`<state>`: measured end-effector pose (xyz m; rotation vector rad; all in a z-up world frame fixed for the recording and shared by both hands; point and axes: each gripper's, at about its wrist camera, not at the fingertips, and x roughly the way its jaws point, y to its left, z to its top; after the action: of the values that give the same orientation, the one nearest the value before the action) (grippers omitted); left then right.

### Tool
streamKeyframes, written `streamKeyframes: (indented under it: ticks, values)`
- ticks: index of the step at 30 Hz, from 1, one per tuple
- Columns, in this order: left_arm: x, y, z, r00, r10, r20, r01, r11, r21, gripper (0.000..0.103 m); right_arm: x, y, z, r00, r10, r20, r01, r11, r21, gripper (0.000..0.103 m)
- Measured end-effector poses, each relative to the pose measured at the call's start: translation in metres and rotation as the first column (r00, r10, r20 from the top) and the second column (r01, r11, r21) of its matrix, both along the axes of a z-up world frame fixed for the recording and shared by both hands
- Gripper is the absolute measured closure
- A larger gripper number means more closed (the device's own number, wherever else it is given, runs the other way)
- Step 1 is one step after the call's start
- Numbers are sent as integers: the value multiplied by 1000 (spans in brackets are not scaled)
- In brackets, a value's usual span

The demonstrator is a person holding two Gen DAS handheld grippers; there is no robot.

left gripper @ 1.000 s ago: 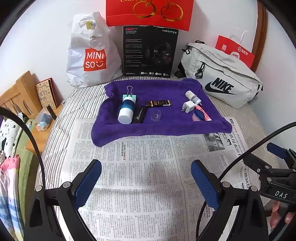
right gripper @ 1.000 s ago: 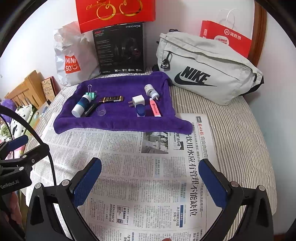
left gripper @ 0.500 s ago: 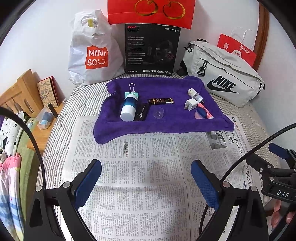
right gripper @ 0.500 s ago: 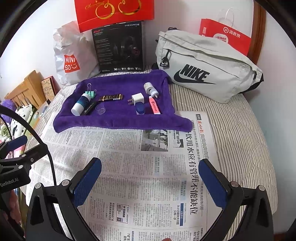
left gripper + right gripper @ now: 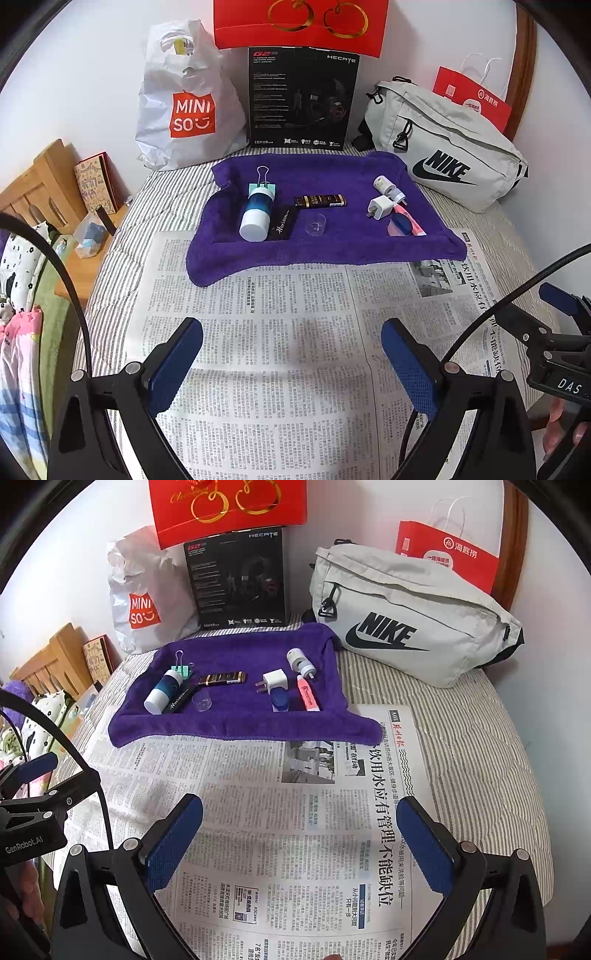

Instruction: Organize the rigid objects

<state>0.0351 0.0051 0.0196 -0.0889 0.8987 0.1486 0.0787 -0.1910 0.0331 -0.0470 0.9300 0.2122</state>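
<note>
A purple towel (image 5: 325,247) (image 5: 236,727) lies on the bed and carries small items. On it lie a blue-and-white bottle (image 5: 256,214) (image 5: 163,691), a mint binder clip (image 5: 262,182), a black card (image 5: 282,224), a dark bar (image 5: 320,200) (image 5: 222,678), a clear cup (image 5: 316,224), a white plug (image 5: 379,207) (image 5: 275,680), a white roller (image 5: 386,185) (image 5: 300,661), a blue case (image 5: 279,700) and a pink highlighter (image 5: 307,698). My left gripper (image 5: 291,354) and right gripper (image 5: 299,834) both hover open over the newspaper (image 5: 277,350), well short of the towel, holding nothing.
Against the back wall stand a white MINISO bag (image 5: 184,103), a black box (image 5: 303,99), a red bag (image 5: 299,22) and a grey Nike pouch (image 5: 447,162). A wooden stand (image 5: 48,192) sits at the left bed edge. Striped bedding (image 5: 480,757) shows to the right.
Both cameras have pulled back and tilted slightly; the towel and its items sit a little farther off. Nothing on the towel has moved, and both grippers stay open.
</note>
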Motion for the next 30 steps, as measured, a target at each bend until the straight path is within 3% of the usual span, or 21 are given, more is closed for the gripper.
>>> streamKeyframes:
  ticks: [30]
  values:
    - [-1,-1,0,1000,1,-7,-1,1000,-1,5,-2,-1,0,1000,0,1,0,1000,-1,0]
